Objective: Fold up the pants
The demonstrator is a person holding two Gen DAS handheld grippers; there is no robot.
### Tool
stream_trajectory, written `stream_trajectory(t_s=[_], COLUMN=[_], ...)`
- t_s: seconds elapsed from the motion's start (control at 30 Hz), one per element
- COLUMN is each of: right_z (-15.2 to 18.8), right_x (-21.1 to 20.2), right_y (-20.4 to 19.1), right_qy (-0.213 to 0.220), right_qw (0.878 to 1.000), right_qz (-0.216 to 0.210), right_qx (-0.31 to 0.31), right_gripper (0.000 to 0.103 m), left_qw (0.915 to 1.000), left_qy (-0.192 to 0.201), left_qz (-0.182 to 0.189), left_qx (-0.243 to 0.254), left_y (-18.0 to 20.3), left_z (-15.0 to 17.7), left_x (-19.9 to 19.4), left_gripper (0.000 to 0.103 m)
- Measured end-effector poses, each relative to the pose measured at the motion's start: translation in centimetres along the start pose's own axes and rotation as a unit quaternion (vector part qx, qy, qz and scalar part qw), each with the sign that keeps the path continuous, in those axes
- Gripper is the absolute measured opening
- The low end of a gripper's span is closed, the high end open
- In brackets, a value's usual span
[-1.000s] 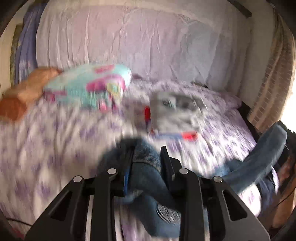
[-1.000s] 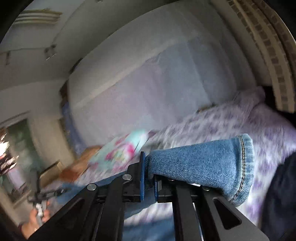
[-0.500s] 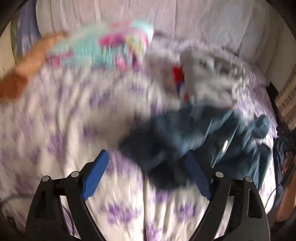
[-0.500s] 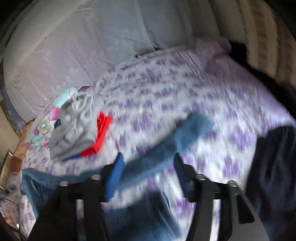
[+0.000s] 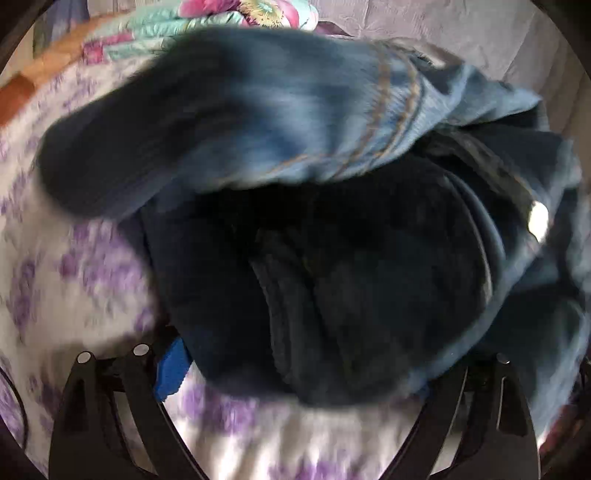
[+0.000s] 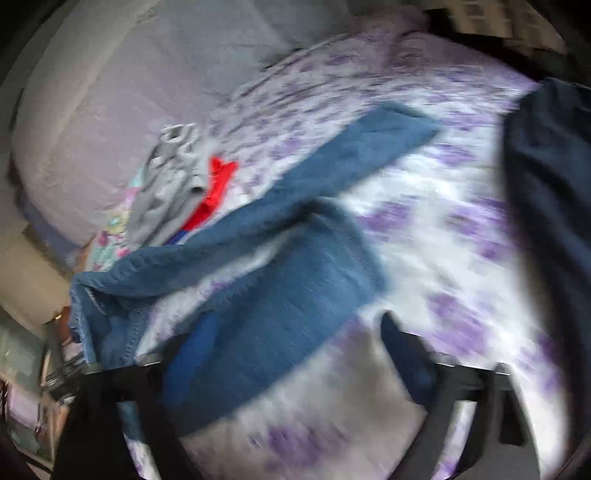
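Observation:
Blue jeans lie loose on the purple-flowered bedsheet [image 6: 424, 221]. In the left wrist view their bunched waist end [image 5: 314, 221] fills the frame, lying between and over the wide-open fingers of my left gripper [image 5: 295, 369]. In the right wrist view the two legs [image 6: 280, 236] stretch across the bed, one reaching to the far right. My right gripper [image 6: 295, 350] is open, with the nearer leg lying across its left finger [image 6: 195, 343]. Both views are blurred.
A folded grey garment [image 6: 170, 184] on a red one [image 6: 216, 188] lies at the far left of the bed. A floral pillow [image 5: 221, 22] sits by the headboard. A dark cloth [image 6: 550, 221] hangs at the right edge.
Both grippers opened and dropped the jeans onto the bed. My left gripper has since moved in close over the waist end. My right gripper has come down near the legs.

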State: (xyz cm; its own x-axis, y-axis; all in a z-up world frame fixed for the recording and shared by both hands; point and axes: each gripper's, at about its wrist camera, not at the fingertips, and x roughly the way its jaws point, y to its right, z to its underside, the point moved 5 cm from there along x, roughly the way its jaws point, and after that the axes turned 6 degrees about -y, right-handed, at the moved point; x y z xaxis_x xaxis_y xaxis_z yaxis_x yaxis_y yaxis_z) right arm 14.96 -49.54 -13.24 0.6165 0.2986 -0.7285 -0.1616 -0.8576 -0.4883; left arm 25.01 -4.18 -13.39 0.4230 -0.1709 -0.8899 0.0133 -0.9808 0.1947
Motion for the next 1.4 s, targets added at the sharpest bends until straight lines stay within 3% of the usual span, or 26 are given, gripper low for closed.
stream_trajectory(t_s=[0.03, 0.1, 0.27, 0.33, 0.4, 0.43, 0.47, 0.53, 0.63, 0.73, 0.83, 0.93, 1.0, 1.1, 1.17, 1.23, 1.27, 1.3, 1.37, 1.4], right_z=[-0.4, -1.3, -3.5, -3.4, -2.5, -1.7, -0.8, 1.6, 6.2, 8.4, 8.2, 8.2, 8.5, 8.5, 8.5, 8.5, 8.5, 8.4, 8.1, 7.8], right_x=[1.2, 0.8, -10.5, -15.5, -17.9, -18.1, -17.5, -14.7, -10.4, -10.5, -11.4, -11.8, -11.7, -10.9, -10.7, -10.4, -10.2, -10.3, -11.1, -12.1], right_y=[-0.3, -0.6, -2.2, -1.8, -1.2, -0.5, 0.3, 2.3, 5.7, 7.3, 7.4, 7.2, 7.1, 7.7, 7.8, 7.9, 7.7, 7.2, 6.5, 6.1], right_qy=[-0.016, -0.003, 0.135, 0.168, 0.168, 0.158, 0.137, 0.080, 0.011, 0.027, 0.040, 0.040, 0.038, 0.040, 0.040, 0.039, 0.039, 0.046, 0.063, 0.073], right_qw=[0.999, 0.999, 0.988, 0.984, 0.984, 0.985, 0.987, 0.991, 0.992, 0.995, 0.996, 0.996, 0.997, 0.997, 0.997, 0.998, 0.998, 0.998, 0.997, 0.997], right_qz=[-0.028, -0.052, -0.069, -0.044, -0.002, 0.038, 0.066, 0.099, 0.127, 0.092, 0.075, 0.077, 0.071, 0.067, 0.060, 0.050, 0.048, 0.051, 0.035, 0.015], right_qx=[-0.002, -0.001, -0.038, -0.047, -0.057, -0.061, -0.060, -0.045, -0.024, 0.008, 0.018, 0.014, 0.020, 0.021, 0.025, 0.027, 0.023, 0.010, 0.004, 0.008], right_gripper=[0.013, 0.011, 0.010, 0.010, 0.011, 0.012, 0.012, 0.013, 0.013, 0.013, 0.015, 0.016, 0.017, 0.018, 0.019, 0.019, 0.018, 0.014, 0.012, 0.011], left_qw=[0.9999, 0.9997, 0.9928, 0.9932, 0.9936, 0.9932, 0.9941, 0.9957, 0.9978, 0.9978, 0.9980, 0.9947, 0.9874, 0.9771, 0.9845, 0.9894, 0.9882, 0.9876, 0.9899, 0.9890], left_qy=[0.008, 0.021, 0.104, 0.105, 0.102, 0.093, 0.080, 0.034, -0.028, -0.051, -0.043, -0.028, -0.007, 0.030, 0.033, -0.001, -0.025, -0.037, -0.035, -0.022], left_qz=[-0.005, 0.011, 0.047, 0.047, 0.004, -0.012, -0.019, -0.052, -0.025, 0.001, 0.046, 0.099, 0.154, 0.202, 0.161, 0.128, 0.131, 0.134, 0.121, 0.120], left_qx=[0.002, -0.011, -0.037, -0.012, 0.047, 0.068, 0.071, 0.069, 0.054, 0.043, 0.012, -0.012, -0.036, -0.061, -0.063, -0.068, -0.075, -0.074, -0.065, -0.083], left_y=[0.0, -1.1, -6.7, -7.4, -7.3, -7.6, -8.3, -10.8, -13.5, -14.6, -15.1, -15.0, -15.4, -15.1, -14.3, -13.5, -13.1, -12.6, -11.8, -12.4], left_z=[-0.4, -1.6, -3.5, -2.8, -1.1, -0.2, 1.1, 3.6, 7.9, 11.7, 12.5, 12.9, 12.8, 11.8, 10.6, 9.7, 9.4, 9.2, 8.4, 7.8], left_x=[-0.2, -1.6, -11.9, -15.7, -17.8, -18.2, -18.3, -16.7, -14.2, -13.9, -14.6, -15.7, -17.2, -18.8, -17.7, -14.1, -12.0, -10.6, -8.8, -8.5], left_gripper=[0.066, 0.047, 0.040, 0.040, 0.047, 0.051, 0.063, 0.067, 0.072, 0.070, 0.077, 0.078, 0.088, 0.093, 0.094, 0.094, 0.092, 0.067, 0.028, 0.022])
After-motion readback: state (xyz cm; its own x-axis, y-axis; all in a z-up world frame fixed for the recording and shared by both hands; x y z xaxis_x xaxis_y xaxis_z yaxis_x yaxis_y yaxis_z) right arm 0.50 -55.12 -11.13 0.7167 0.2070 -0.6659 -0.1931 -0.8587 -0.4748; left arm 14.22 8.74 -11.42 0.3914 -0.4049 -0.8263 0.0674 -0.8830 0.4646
